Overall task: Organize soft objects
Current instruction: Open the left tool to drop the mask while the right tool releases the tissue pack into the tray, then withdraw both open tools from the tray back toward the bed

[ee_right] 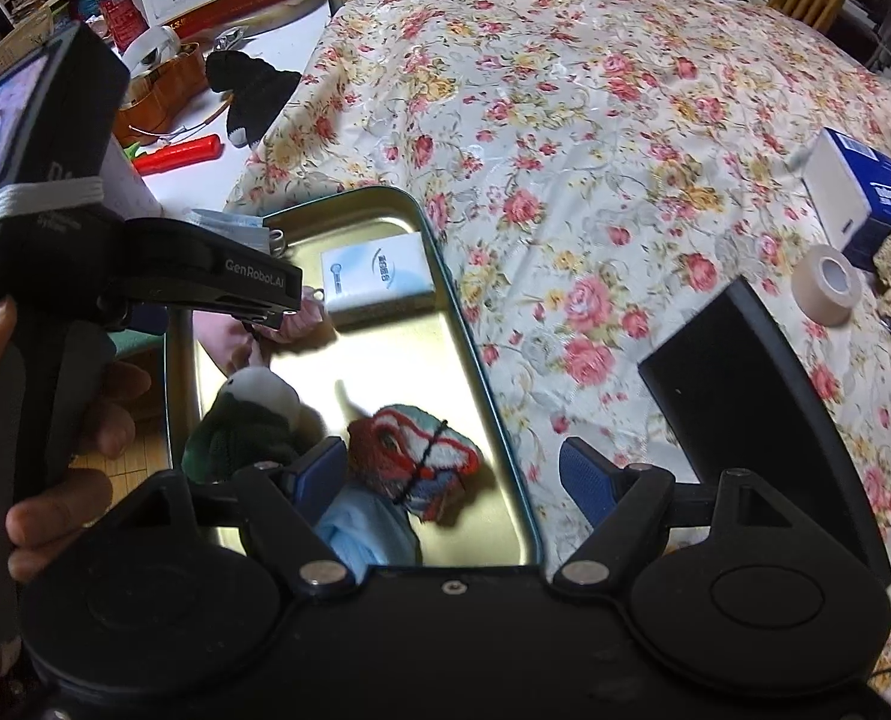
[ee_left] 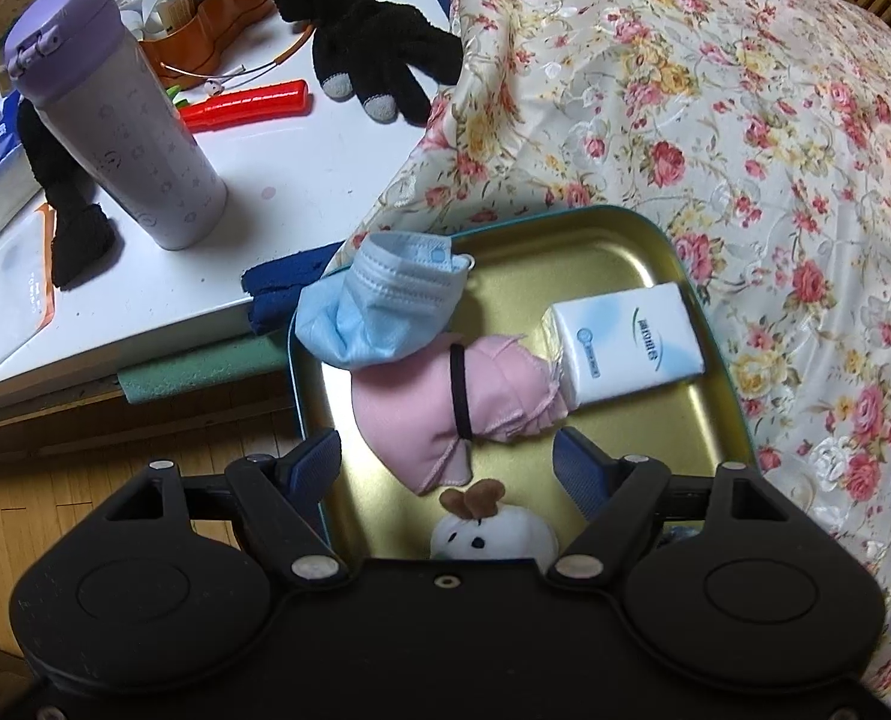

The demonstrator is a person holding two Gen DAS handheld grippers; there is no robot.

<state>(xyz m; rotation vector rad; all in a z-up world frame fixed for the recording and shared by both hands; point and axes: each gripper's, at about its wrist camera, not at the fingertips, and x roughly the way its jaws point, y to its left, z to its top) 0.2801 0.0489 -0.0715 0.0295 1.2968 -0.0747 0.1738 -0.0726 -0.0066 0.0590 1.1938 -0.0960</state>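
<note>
left gripper (ee_left: 448, 450) hangs wide open, holding nothing, right over the pink cloth bundle (ee_left: 445, 399) in the middle of the tin tray (ee_left: 655, 228). right gripper (ee_right: 452, 468) is open and empty too, above the tray's near end by the red-blue rolled cloth (ee_right: 421, 462). looks like the packing step is mostly done. 1 black glove (ee_left: 373, 54) sits out on the desk's far edge, so next move probably means reaching there.
</note>
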